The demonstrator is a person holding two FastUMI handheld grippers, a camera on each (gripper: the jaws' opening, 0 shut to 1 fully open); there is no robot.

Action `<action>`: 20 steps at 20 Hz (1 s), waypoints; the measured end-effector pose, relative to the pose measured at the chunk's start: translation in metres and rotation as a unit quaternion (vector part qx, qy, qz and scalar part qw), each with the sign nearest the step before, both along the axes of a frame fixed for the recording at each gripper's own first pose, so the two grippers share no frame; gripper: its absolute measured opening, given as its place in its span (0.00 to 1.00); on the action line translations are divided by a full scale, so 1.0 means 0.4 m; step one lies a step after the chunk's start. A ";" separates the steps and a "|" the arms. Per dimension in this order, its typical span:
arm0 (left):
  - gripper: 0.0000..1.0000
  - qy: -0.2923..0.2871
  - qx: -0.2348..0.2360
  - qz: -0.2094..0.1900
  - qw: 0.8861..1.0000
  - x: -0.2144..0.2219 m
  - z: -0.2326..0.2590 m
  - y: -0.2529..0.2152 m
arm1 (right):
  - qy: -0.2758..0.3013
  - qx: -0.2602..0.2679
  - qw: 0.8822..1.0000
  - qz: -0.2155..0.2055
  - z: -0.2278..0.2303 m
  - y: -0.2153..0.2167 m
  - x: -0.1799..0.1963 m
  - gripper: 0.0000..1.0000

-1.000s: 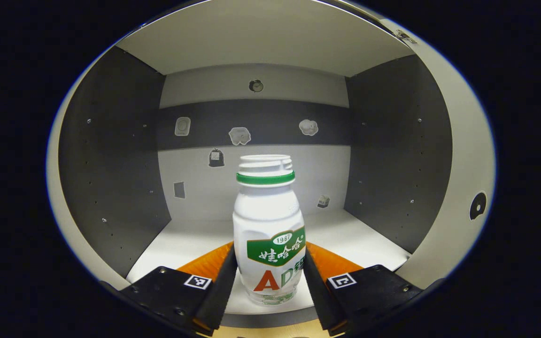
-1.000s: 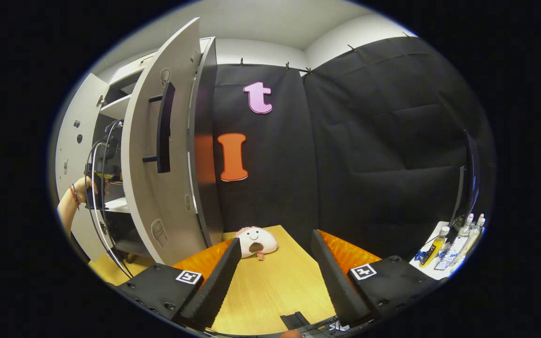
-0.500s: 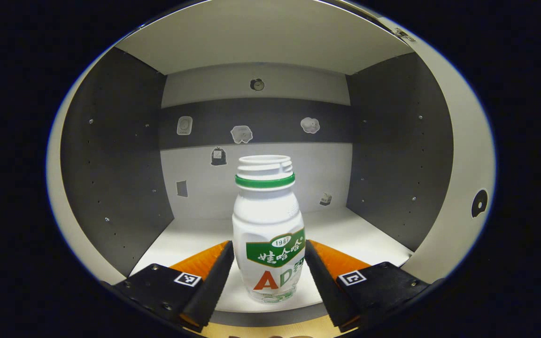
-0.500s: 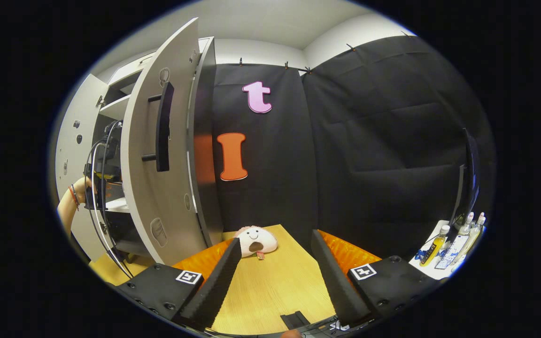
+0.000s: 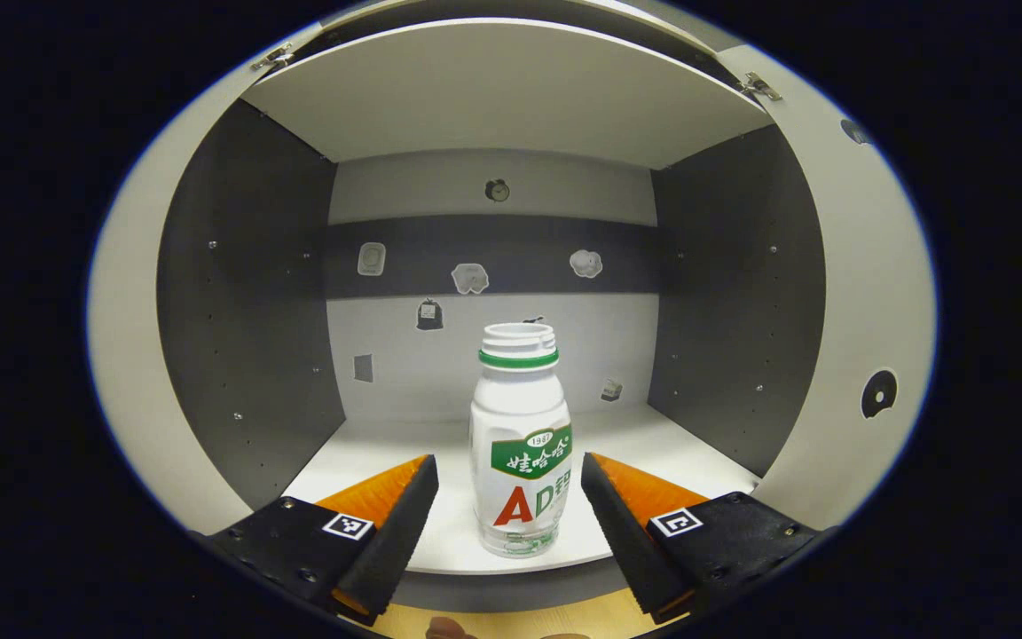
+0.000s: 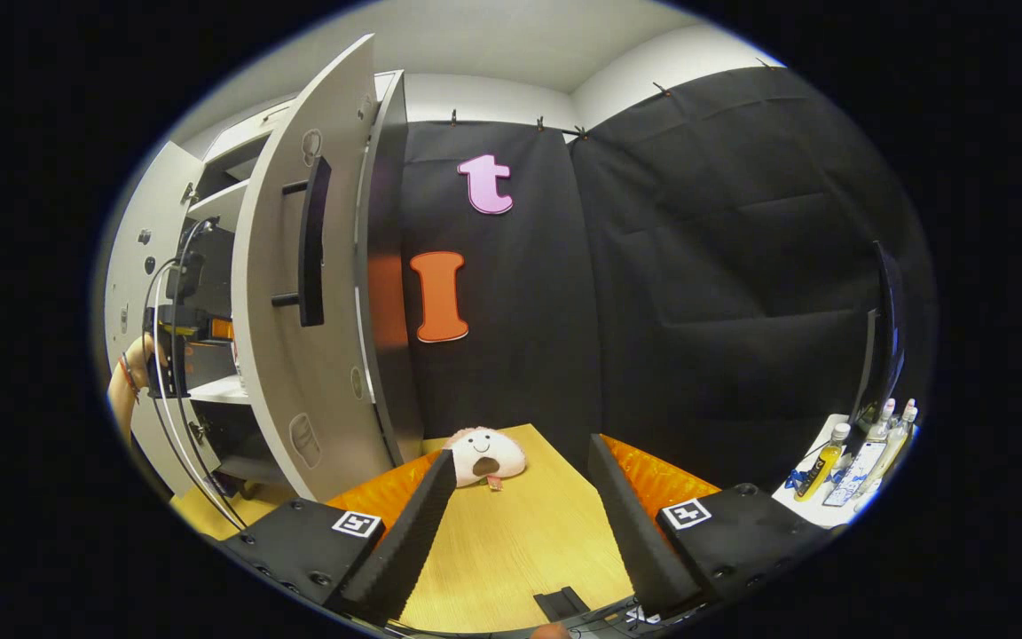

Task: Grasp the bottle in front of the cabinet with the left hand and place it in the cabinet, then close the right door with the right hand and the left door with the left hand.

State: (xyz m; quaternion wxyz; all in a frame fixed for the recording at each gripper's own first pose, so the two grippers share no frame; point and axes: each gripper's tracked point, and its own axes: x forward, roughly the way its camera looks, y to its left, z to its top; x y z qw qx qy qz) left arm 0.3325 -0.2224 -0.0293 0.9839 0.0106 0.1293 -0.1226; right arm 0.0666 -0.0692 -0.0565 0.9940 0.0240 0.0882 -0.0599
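Since a second ago the left gripper (image 5: 508,524) has let go of the bottle (image 5: 520,444) and drawn back toward the viewer: the bottle now looks smaller in the left gripper view and clear gaps show on both sides of it, where before the pads pressed its label. At the bottom of that view the two black-and-orange fingers stand spread, holding nothing, with the bottle between and a little beyond them — upright on the white shelf (image 5: 671,444) near its front edge, open-mouthed with a green ring at the neck. That placing looks deliberate: set just inside the lip, it is far enough in for the doors to swing past, and the wide spread lets the fingers pull straight out without brushing it. Farther in, the grey side walls and the sticker-dotted back panel (image 5: 493,257) of the cabinet close the compartment. In the right gripper view the right gripper (image 6: 520,524) has hardly shifted; its fingers are parted and empty at the lower middle of the frame, above the wooden table (image 6: 511,550), probably waiting its turn. Just beyond its tips a small pink plush toy (image 6: 484,454) lies on the table. At the left of that frame the right door (image 6: 316,293) stands wide open with its dark bar handle (image 6: 310,240) facing out, and past its edge a hand (image 6: 125,390) with the left gripper's body sits at the shelf. The bottle step looks done — both doors remain to close.
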 end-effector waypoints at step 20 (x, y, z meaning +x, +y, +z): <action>0.98 -0.057 -0.050 0.027 0.997 -0.500 0.149 0.341 | -0.005 -0.017 0.996 0.085 0.017 0.208 0.047 0.99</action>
